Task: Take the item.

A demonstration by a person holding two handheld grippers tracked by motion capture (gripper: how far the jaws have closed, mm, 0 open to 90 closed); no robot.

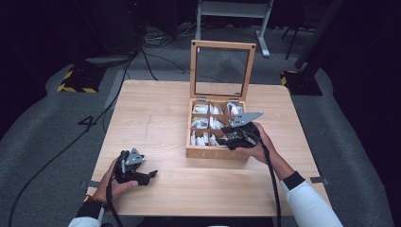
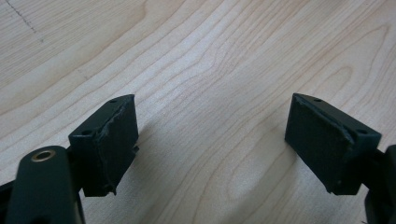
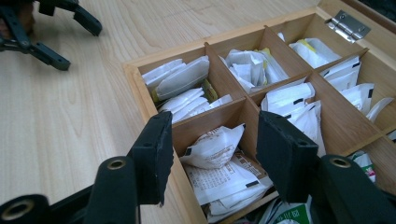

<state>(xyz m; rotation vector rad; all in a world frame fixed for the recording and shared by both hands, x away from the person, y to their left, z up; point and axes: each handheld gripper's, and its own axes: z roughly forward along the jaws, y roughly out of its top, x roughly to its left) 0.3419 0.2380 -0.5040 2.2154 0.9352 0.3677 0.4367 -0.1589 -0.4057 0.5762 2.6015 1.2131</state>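
Observation:
A wooden tea box (image 1: pixel 217 152) stands on the table's right half, its glass-paned lid (image 1: pixel 193 71) raised upright at the back. Its compartments hold several white sachets (image 3: pixel 184 77). My right gripper (image 1: pixel 226 137) hovers over the box's near right corner. In the right gripper view this gripper (image 3: pixel 212 140) is open, its jaws on either side of a near compartment, above a crumpled white sachet (image 3: pixel 210 154) that neither pad touches. My left gripper (image 1: pixel 150 176) rests low near the table's front left. It is open (image 2: pixel 210 126) with bare wood between the pads.
The light wooden table (image 1: pixel 156 113) stretches bare to the left of the box. The left gripper (image 3: pixel 79 45) sits at the top left of the right gripper view. Cables and stand feet (image 1: pixel 78 80) lie on the grey floor beyond the table.

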